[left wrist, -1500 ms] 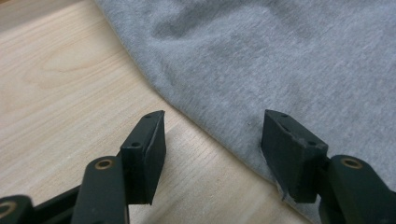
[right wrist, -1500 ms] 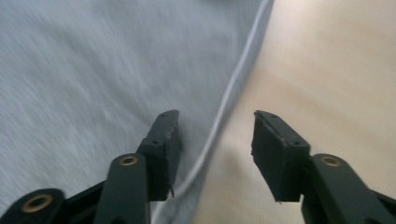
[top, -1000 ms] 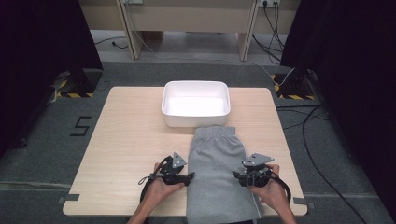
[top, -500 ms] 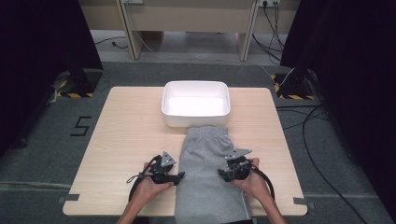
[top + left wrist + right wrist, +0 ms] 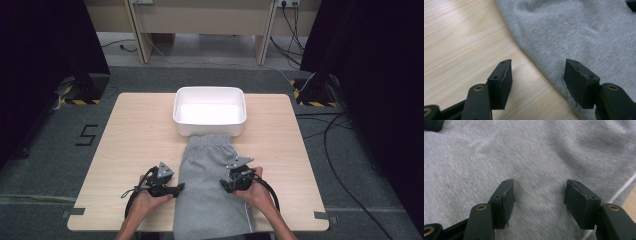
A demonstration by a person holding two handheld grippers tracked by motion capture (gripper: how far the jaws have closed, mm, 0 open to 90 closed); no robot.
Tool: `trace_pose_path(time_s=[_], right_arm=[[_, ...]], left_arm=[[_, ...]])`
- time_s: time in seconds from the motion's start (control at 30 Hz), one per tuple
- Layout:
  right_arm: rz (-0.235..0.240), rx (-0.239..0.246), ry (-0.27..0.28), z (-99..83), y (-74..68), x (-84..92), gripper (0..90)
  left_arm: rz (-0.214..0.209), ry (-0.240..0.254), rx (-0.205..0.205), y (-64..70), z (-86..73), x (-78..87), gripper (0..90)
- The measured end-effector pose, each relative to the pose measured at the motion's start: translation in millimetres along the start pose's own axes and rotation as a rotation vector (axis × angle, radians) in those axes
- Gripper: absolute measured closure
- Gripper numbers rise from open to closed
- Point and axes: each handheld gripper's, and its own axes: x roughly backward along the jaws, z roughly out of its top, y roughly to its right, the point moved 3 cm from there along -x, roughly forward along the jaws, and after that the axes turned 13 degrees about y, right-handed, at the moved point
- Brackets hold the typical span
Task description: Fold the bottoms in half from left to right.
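While both grippers, left gripper (image 5: 176, 188) and right gripper (image 5: 223, 184), hang open over the grey shorts (image 5: 210, 195) near the counter's (image 5: 135, 135) front edge, pinch each side evenly.

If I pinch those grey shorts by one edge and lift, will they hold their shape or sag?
The grey shorts will probably sag: the soft knit shows shallow wrinkles. They look light, so one pinch may lift them. Their near end hangs over the table edge, so they might slide. The left gripper stands open astride their edge.
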Motion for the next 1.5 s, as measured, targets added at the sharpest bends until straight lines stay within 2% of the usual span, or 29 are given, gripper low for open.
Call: trace_pose_path(time_s=[0.17, 0.37, 0.63, 0.97, 1.23, 1.3, 1.43, 1.5], right_arm=[[-0.004, -0.003, -0.003, 5.4, -6.7, -6.8, 40.7], [0.002, 0.002, 0.004, 7.9, -12.5, -10.9, 40.3], [0.005, 0.002, 0.023, 7.0, -12.9, -12.1, 39.9], [0.011, 0.013, 0.021, 7.3, -10.7, -12.2, 40.3], [0.007, 0.02, 0.025, 6.6, -9.9, -10.4, 40.3], [0.021, 0.018, 0.026, 8.7, -9.3, -8.7, 39.6], [0.061, -0.026, 0.114, 20.0, -6.0, 3.4, 40.3], [0.058, -0.033, 0.148, 25.8, -4.0, 10.2, 39.6]], left_arm=[[0.017, 0.002, 0.011, -8.4, -1.6, 2.8, 38.8], [0.018, -0.007, 0.017, -16.0, -2.7, 6.2, 39.0], [0.032, 0.001, 0.019, -14.0, -3.3, 5.8, 38.7], [0.034, 0.008, 0.018, -10.9, -2.1, 3.0, 38.9], [0.02, 0.012, 0.013, -10.5, -1.9, 2.2, 39.1], [0.015, 0.015, 0.016, -11.3, -1.8, 2.1, 39.1], [0.002, 0.026, 0.067, -14.1, -0.3, 1.6, 38.0], [0.005, 0.049, 0.092, -17.9, 0.8, 1.8, 36.8]])
